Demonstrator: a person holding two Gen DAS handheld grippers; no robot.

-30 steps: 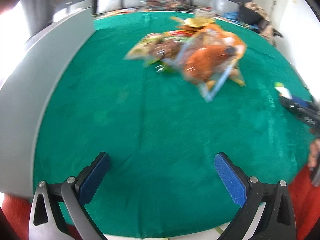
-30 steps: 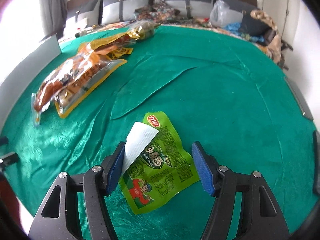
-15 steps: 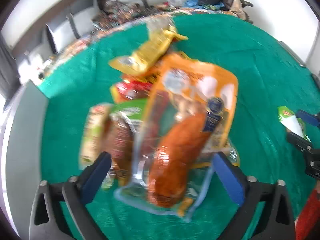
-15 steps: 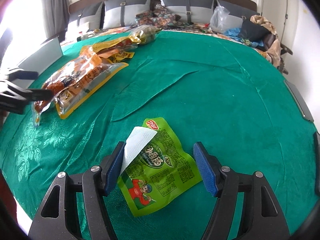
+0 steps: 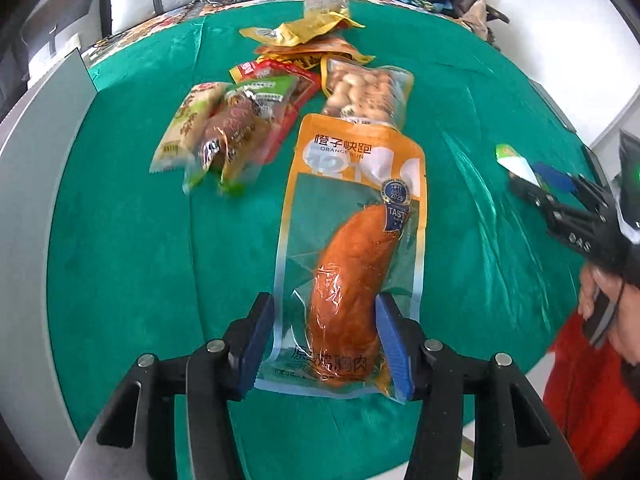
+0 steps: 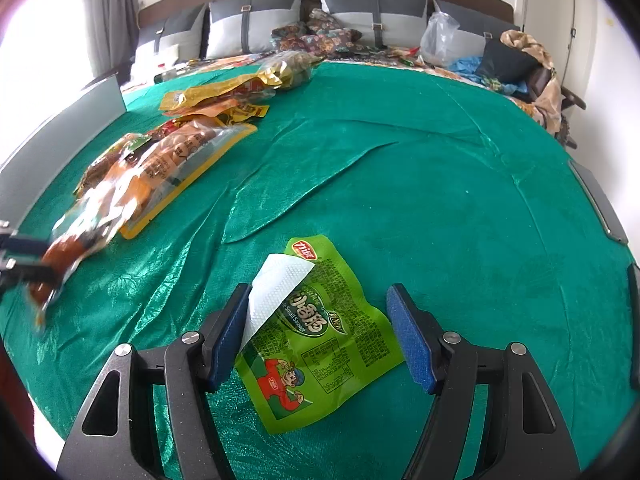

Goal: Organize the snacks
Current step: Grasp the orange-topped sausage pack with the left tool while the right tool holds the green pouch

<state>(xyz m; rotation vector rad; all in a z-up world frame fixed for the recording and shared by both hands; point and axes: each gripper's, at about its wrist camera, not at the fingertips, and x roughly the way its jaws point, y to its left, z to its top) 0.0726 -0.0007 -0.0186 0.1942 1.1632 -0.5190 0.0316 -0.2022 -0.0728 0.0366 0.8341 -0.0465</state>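
Note:
An orange-and-clear chicken breast pack (image 5: 360,168) lies lengthwise on the green tablecloth (image 5: 132,240), pulled a little toward me from the snack pile. Its near end sits between the fingers of my left gripper (image 5: 324,300); the jaws are closing and the blue pads press its sides. In the right wrist view the same pack (image 6: 92,216) looks blurred at the far left. My right gripper (image 6: 318,292) stands open astride a green sausage packet (image 6: 320,344) with a folded white corner, lying flat on the cloth.
The pile holds a peanut pack (image 5: 364,88), yellow packets (image 5: 304,30) and green-brown packets (image 5: 236,120). A grey panel (image 5: 36,160) runs along the table's left edge. A hand (image 5: 604,300) and red sleeve (image 5: 584,380) are at right. Cushions (image 6: 256,20) line the back.
My left gripper swung over the pile, came down on the orange pack and narrowed around its near end; the pack slid off the peanut pack. The right gripper stayed over the green packet.

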